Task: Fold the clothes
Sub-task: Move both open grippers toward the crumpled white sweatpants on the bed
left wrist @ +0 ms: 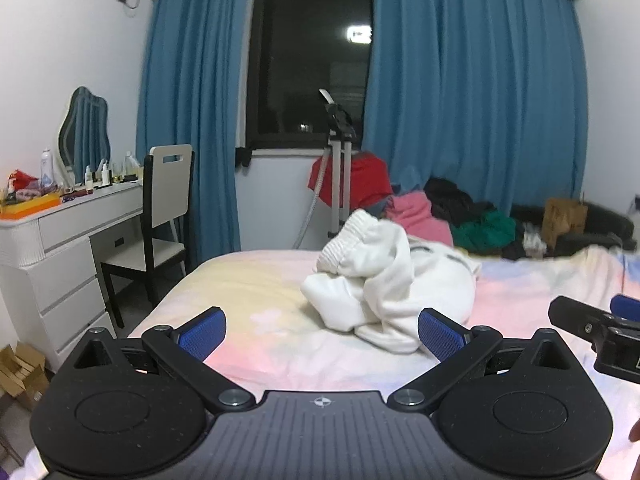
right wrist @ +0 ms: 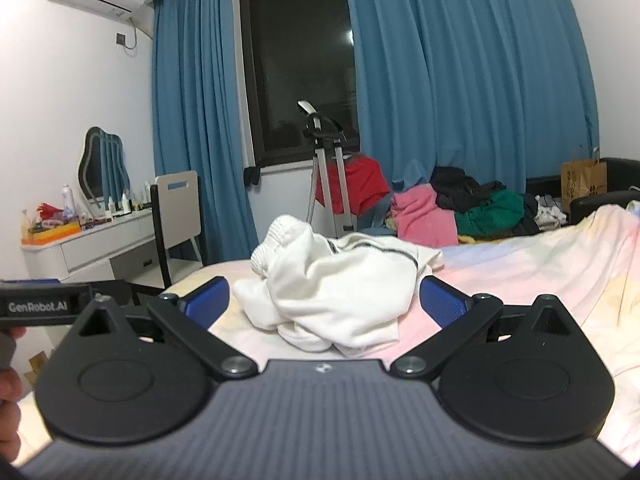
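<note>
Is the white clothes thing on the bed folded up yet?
Not yet. The white garment sits in a crumpled heap on the bed, its ribbed cuff sticking up. Both claws, left and right, are open and empty.

Even indoor light fills the room, with soft shadows; the dark glass window (left wrist: 312,60) reflects a bright white ceiling lamp glare (left wrist: 359,35). Fisheye distortion bows the far blue pleated curtains (right wrist: 472,72) and blackens the corners, and edges look slightly blurred.

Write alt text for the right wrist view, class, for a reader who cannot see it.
A crumpled white garment lies on a pastel bed, just ahead of the open right gripper, which holds nothing. Behind are blue curtains, a dark window and a pile of clothes.
</note>
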`<state>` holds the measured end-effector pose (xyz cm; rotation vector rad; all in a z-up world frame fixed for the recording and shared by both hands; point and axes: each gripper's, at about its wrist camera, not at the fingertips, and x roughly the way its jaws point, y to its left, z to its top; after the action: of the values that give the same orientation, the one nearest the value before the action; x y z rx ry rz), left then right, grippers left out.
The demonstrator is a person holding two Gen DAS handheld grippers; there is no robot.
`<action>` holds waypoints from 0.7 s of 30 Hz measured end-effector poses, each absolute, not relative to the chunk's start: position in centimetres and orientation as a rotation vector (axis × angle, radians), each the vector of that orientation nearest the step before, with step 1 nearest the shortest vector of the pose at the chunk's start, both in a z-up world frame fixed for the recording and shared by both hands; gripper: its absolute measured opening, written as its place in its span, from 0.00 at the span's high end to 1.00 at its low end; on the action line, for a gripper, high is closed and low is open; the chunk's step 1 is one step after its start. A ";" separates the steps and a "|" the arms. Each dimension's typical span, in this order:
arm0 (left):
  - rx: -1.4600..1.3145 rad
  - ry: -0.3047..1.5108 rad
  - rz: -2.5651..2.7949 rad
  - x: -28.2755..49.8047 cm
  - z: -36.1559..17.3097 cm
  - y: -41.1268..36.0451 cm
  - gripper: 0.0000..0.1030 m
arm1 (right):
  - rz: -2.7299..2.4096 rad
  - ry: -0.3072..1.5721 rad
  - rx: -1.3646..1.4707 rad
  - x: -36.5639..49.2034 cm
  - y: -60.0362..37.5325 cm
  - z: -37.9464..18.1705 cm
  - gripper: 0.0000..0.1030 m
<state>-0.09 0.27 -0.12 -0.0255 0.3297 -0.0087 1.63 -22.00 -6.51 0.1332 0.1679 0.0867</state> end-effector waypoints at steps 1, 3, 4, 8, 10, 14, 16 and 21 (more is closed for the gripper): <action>-0.028 0.335 -0.011 -0.2 -0.2 0.5 0.00 | 0.088 0.166 0.134 1.5 -22.0 -6.4 0.00; -0.034 0.346 -0.016 -0.3 -0.4 0.9 0.00 | 0.081 0.179 0.127 1.6 -21.8 -6.4 0.00; -0.036 0.352 -0.018 -0.4 -0.5 1.1 0.00 | 0.070 0.196 0.119 1.9 -21.6 -6.5 0.00; -0.044 0.371 -0.027 -0.6 -0.8 1.6 0.00 | 0.035 0.236 0.090 2.8 -20.4 -6.5 0.00; -0.031 0.371 -0.024 -0.5 -1.0 1.0 0.00 | 0.059 0.226 0.113 2.4 -21.1 -6.9 0.00; -0.024 0.364 -0.021 -0.8 -1.0 0.6 0.00 | 0.076 0.203 0.109 1.5 -21.8 -7.8 0.00; -0.027 0.358 -0.020 -1.1 -1.0 0.6 0.00 | 0.076 0.196 0.097 1.3 -21.6 -7.9 0.00; -0.011 0.354 -0.022 -1.3 -1.4 0.5 0.00 | 0.097 0.175 0.111 0.9 -21.3 -8.2 0.04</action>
<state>-1.26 0.50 -1.45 -0.0108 0.3536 -0.0216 0.93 -21.33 -8.16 0.1112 0.1754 0.0975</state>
